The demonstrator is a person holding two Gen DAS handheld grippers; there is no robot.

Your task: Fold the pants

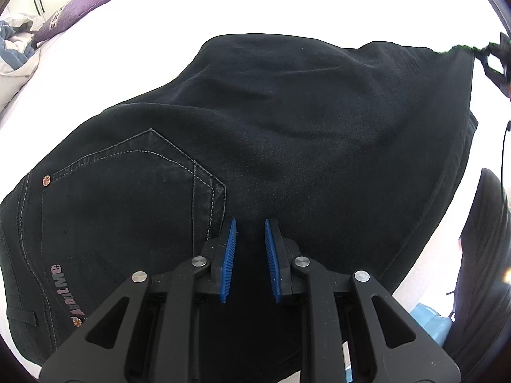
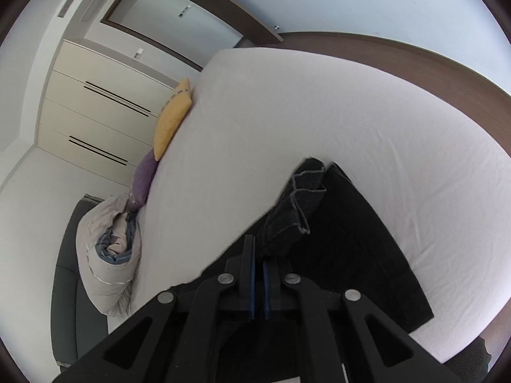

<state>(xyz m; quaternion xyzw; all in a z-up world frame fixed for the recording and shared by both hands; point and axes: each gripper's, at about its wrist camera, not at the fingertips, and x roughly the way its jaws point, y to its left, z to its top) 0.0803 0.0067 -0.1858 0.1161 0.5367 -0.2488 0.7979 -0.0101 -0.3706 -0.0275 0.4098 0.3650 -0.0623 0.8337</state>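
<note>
Black denim pants (image 1: 271, 134) lie on the white bed (image 1: 159, 48), seat and back pocket (image 1: 127, 185) near me at the left, legs running to the right. My left gripper (image 1: 250, 226) hovers just over the seat area, jaws a little apart with nothing between them. My right gripper (image 2: 259, 249) is shut on the leg hem (image 2: 297, 198) and holds it lifted above the rest of the pants (image 2: 357, 255). The right gripper also shows at the far right edge of the left wrist view (image 1: 493, 59), pulling the hem up.
A purple pillow (image 1: 76, 6), a yellow pillow (image 2: 172, 121) and a bundled duvet (image 2: 108, 249) lie along the bed's far side. A wardrobe (image 2: 95, 111) and a door (image 2: 179, 9) stand beyond. A blue object (image 1: 431, 322) is beside the bed.
</note>
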